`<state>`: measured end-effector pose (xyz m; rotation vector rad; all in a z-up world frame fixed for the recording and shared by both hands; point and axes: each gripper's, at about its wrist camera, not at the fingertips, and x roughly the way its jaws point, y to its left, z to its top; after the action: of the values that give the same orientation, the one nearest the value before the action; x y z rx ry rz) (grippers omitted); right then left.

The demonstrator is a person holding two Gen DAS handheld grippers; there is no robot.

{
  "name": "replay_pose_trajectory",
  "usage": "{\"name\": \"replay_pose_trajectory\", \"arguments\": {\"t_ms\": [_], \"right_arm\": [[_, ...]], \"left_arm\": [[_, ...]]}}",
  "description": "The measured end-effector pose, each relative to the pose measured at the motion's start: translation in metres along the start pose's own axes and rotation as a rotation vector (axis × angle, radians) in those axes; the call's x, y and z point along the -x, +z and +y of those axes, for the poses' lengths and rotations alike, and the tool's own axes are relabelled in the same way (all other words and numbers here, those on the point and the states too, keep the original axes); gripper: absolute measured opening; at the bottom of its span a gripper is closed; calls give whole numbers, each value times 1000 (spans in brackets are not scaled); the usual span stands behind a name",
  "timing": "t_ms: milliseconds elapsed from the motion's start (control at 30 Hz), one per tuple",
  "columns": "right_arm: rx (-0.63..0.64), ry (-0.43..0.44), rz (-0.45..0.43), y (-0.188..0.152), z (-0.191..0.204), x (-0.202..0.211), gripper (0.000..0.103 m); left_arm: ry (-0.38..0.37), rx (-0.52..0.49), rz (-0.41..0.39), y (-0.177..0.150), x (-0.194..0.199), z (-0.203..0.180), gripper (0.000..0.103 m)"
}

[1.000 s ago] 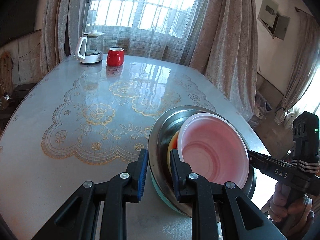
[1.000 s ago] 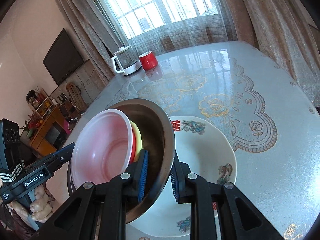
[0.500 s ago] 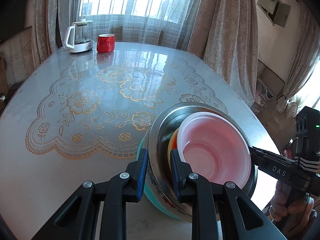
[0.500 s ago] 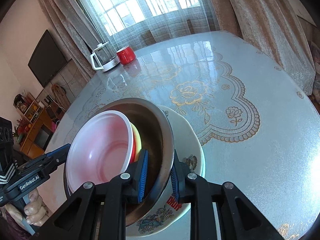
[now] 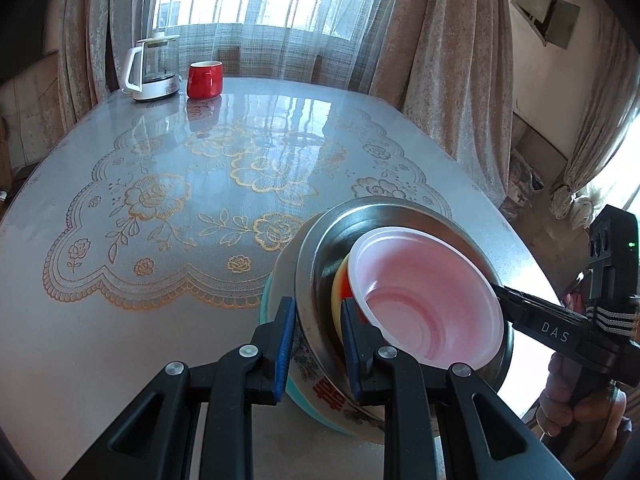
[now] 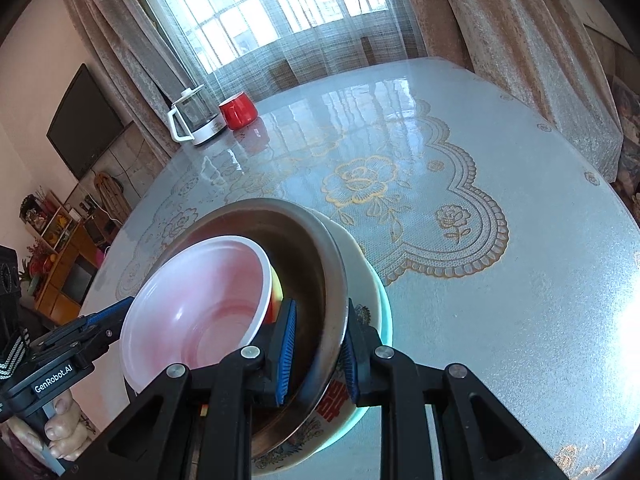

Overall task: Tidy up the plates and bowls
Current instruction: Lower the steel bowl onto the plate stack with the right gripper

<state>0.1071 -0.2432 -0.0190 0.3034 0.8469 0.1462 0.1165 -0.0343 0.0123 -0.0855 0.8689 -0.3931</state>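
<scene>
Both claws bite the steel bowl's (image 5: 400, 216) rim: left claw (image 5: 316, 344) clamped at its seven o'clock edge, right claw (image 6: 318, 346) clamped on the opposite edge. Pink bowl (image 6: 200, 304) nests inside. The stack sits tilted over the flowered plate (image 6: 362, 280) on the desk (image 5: 120, 320), directly beneath, so straight down looks like the line.

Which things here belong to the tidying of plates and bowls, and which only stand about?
Job: round steel bowl; white plastic bowl; yellow bowl; flowered china plate; teal plate.

Standing about: glass kettle, white base; red mug.
</scene>
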Motion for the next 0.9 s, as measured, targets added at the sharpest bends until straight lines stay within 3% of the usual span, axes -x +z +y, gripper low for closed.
{"name": "replay_pose_trajectory", "arguments": {"t_ms": [267,900], "right_arm": [[-32,36,-22,-1,-7,12,25],[-41,33,-25,-11,-2,22,27]], "left_arm": [[5,1,3,-1,-2,-1,22],[37,-5,6,-6,0,-7,22]]}}
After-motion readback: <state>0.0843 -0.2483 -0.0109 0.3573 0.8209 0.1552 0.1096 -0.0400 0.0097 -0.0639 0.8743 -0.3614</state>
